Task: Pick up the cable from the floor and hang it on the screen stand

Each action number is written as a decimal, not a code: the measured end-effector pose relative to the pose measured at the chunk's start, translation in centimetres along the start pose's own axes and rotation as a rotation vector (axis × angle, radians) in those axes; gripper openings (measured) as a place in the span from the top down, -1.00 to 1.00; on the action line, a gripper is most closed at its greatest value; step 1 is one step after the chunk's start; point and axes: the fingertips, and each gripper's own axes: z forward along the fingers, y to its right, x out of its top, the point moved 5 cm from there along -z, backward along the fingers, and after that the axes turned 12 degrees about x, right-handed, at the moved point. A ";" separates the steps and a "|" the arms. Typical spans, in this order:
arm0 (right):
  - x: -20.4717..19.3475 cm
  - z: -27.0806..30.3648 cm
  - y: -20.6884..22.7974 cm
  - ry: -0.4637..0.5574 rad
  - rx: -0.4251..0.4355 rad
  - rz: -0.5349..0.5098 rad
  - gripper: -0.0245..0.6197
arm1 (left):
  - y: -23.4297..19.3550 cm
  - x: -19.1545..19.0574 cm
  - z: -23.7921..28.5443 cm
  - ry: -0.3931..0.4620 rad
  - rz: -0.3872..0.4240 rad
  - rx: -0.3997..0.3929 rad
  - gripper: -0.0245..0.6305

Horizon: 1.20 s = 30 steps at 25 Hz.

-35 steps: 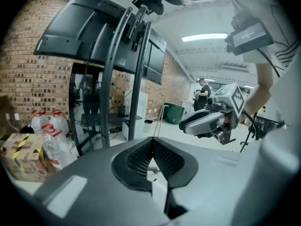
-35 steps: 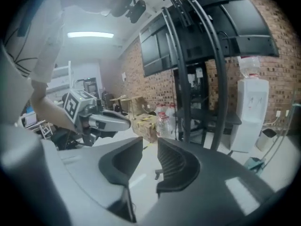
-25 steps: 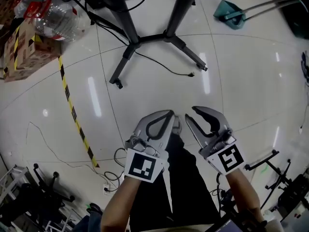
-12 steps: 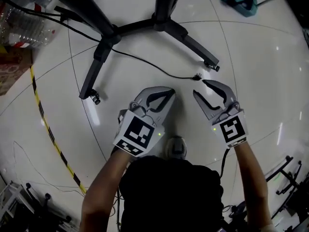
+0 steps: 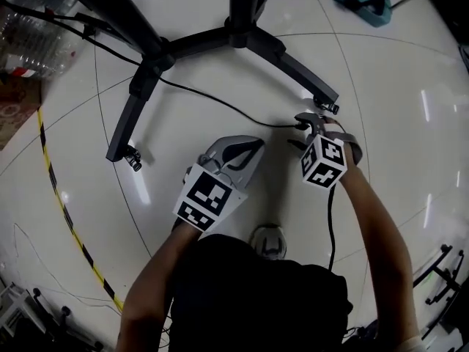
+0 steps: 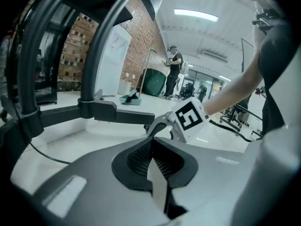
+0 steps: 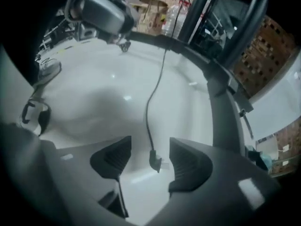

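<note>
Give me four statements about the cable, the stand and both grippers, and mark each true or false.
1. The cable lies on the floor. True.
2. The left gripper is open. False: it is shut, with nothing in it.
3. The right gripper grips the plug. False: its jaws are opening, and the plug lies between them untouched.
4. The plug lies near the end of a leg of the stand. True.

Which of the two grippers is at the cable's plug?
The right gripper: its fingers are opening, with the plug between them, untouched. The left gripper is shut, empty, off the cable.
</note>
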 end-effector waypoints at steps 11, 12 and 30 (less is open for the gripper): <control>-0.8 1.9 -1.7 -0.066 0.148 0.179 0.80 | -1.2 -0.4 -2.5 -0.030 -0.046 0.037 0.87; 0.0 0.6 -2.1 0.040 0.180 0.279 0.80 | -1.5 -0.4 -3.1 -0.037 -0.064 0.052 0.87; 30.1 -34.6 -13.0 0.966 0.801 0.562 0.79 | -5.1 20.8 -33.2 0.106 -0.322 0.507 0.87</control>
